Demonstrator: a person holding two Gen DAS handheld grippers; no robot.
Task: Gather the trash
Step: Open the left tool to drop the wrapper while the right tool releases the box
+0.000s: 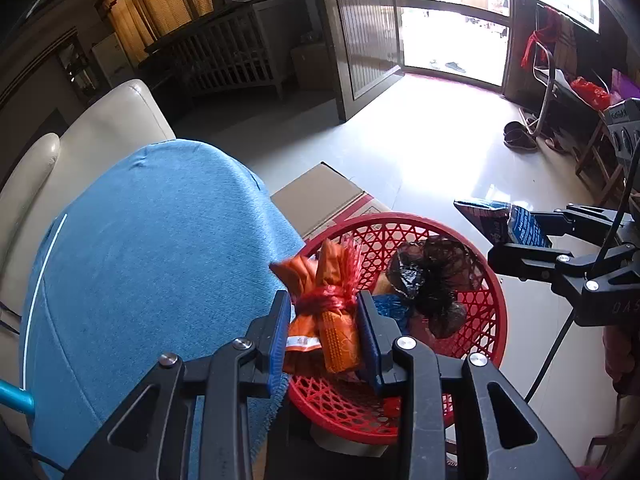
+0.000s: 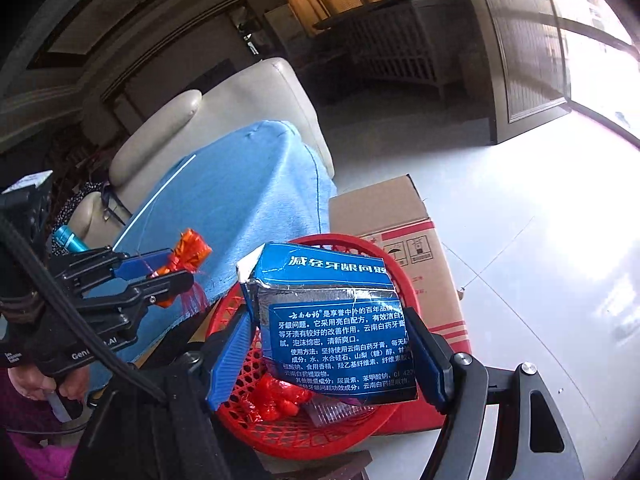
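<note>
1. While squeezing tight, the left gripper (image 1: 324, 320) holds an orange wrapper bundle (image 1: 320, 300) low in the frame's middle.
2. Holding wide, the right gripper (image 2: 332, 352) grips a blue box (image 2: 340, 320).
3. Both hang over the red basket (image 1: 486, 296), beside the blue-covered table (image 1: 152, 260).

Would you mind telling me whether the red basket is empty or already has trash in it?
Not empty. The red basket holds a crumpled black plastic bag, and the right wrist view shows a red wad on its bottom.

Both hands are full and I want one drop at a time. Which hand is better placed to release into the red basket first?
Right, probably. Its tool holds the blue toothpaste box squarely over the red basket; the left tool's orange wrapper bundle hangs nearer the rim.
</note>
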